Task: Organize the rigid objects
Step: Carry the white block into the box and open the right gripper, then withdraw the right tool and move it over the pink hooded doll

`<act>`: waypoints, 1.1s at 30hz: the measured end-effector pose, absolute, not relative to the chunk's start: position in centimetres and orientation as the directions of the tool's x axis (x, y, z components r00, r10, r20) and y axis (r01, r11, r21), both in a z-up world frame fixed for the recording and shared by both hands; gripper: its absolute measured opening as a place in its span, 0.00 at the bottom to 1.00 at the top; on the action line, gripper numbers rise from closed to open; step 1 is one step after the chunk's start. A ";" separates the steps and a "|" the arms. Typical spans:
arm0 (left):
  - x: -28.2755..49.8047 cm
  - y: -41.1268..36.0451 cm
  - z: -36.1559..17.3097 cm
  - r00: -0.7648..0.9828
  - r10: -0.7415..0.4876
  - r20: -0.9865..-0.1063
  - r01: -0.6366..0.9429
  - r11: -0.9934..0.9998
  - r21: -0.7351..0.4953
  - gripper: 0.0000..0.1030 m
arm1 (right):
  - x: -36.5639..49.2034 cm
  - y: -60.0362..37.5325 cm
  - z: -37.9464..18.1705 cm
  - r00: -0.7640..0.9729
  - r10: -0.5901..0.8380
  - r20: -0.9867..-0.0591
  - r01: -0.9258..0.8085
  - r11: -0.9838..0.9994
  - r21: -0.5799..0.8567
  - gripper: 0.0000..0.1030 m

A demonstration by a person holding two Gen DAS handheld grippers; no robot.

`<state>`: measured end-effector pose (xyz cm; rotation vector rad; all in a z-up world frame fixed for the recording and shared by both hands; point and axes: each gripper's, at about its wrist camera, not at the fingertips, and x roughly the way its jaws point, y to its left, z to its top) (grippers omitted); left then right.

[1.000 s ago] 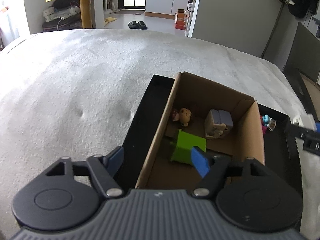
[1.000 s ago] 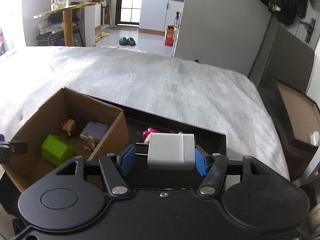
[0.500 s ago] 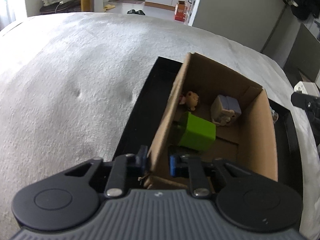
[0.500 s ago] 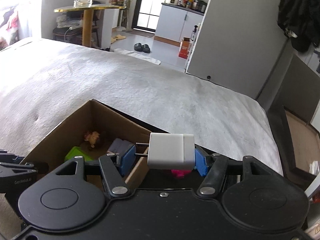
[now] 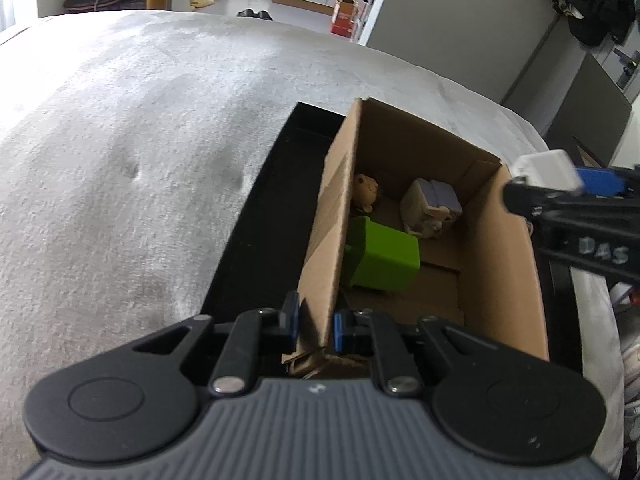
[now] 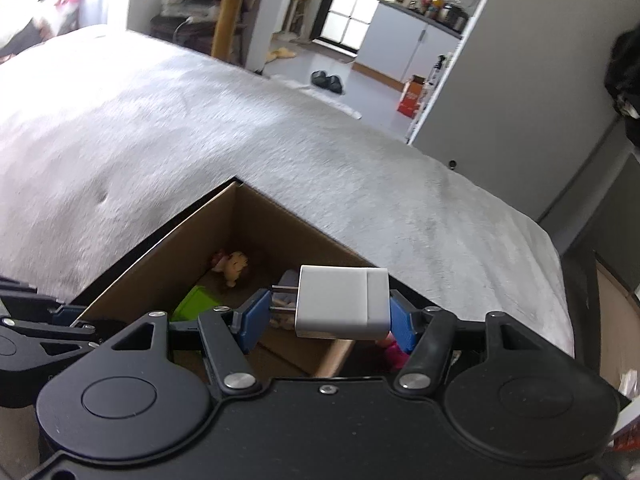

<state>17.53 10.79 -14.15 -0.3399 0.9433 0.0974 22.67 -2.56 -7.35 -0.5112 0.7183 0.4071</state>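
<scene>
The white charger (image 6: 342,303), prongs pointing left, is clamped in the right gripper (image 6: 320,314) above the cardboard box's (image 5: 500,264) right wall. The left gripper (image 5: 314,324) pinches the box's near-left wall, reaching forward over the black tray (image 5: 256,240).

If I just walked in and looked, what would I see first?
First, the white charger pinched in the right gripper, hanging over the cardboard box. Then the bright green block inside that box, next to a little teddy toy. The left gripper is shut on the box's near wall.
</scene>
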 end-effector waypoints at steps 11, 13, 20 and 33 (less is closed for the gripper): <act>17.5 10.6 -14.3 0.585 -0.095 -0.806 -0.189 0.950 -0.249 0.16 | 22.5 -0.3 -9.3 0.694 0.122 -0.709 -0.560 0.710 -0.427 0.59; 17.5 10.5 -14.3 0.586 -0.092 -0.805 -0.188 0.951 -0.245 0.16 | 22.5 -0.3 -9.6 0.694 0.115 -0.711 -0.564 0.701 -0.437 0.59; 17.5 10.4 -14.2 0.596 -0.091 -0.798 -0.184 0.951 -0.247 0.16 | 21.9 -0.3 -9.7 0.734 0.092 -0.673 -0.535 0.689 -0.489 0.63; 17.7 9.8 -13.9 0.595 -0.055 -0.802 -0.178 0.964 -0.198 0.16 | 21.0 -3.1 -9.0 0.732 0.105 -0.673 -0.501 0.753 -0.427 0.72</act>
